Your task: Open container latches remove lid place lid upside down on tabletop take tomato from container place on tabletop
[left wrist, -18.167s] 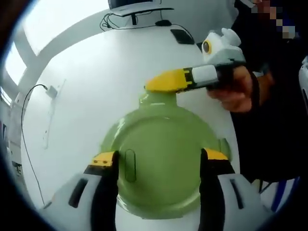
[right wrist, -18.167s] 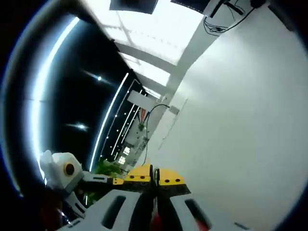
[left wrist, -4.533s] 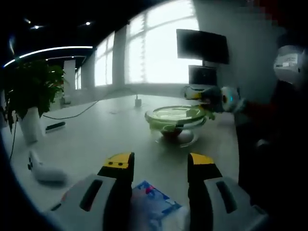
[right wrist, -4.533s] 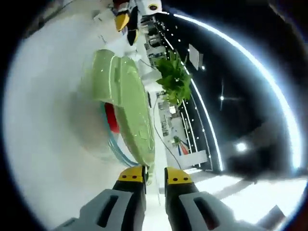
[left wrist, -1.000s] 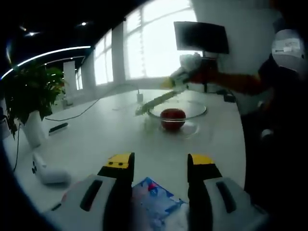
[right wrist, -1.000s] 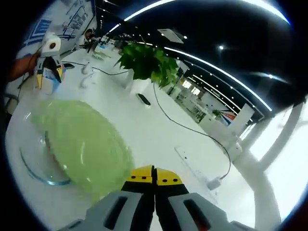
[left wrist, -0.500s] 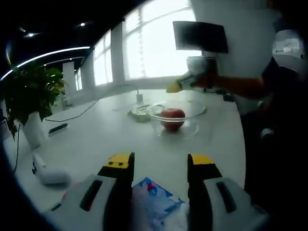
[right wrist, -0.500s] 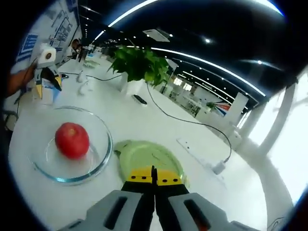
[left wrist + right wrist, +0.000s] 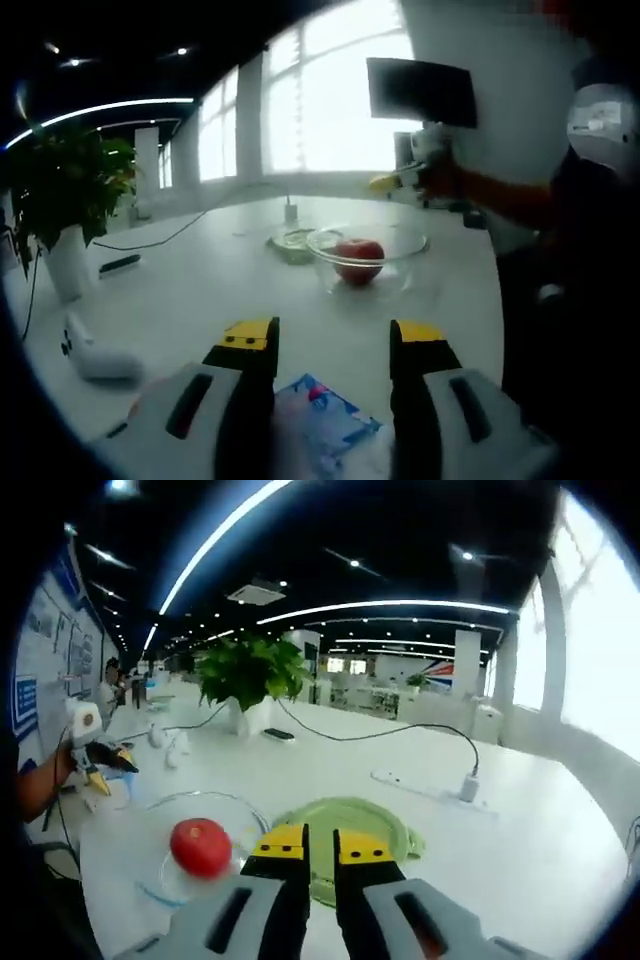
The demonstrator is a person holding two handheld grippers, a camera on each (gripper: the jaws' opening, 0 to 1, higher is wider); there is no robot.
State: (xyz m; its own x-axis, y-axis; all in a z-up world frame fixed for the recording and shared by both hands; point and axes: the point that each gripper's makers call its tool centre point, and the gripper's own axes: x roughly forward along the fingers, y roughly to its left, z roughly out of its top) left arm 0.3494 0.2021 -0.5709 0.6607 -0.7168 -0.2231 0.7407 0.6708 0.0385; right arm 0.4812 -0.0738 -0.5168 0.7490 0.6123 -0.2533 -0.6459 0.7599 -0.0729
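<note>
The lid (image 9: 345, 832) is now released onto the counter (image 9: 520, 830); the right gripper (image 9: 319, 858), slightly parted, apparently holds nothing; the tomato (image 9: 200, 846), at its 9 o'clock, is next. The left gripper (image 9: 331, 342) is held wide open, empty.

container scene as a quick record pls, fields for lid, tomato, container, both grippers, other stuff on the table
lid: green lid lies flat on the white table, beside the container
container: clear glass container, open, no lid on it
tomato: red tomato inside the container
left gripper: left gripper open, low over the table, away from the container, nothing between its jaws
right gripper: right gripper above the lid, jaws a narrow gap apart, holding nothing
other items: blue and white packet by the left gripper; potted plant; power strip with cable
</note>
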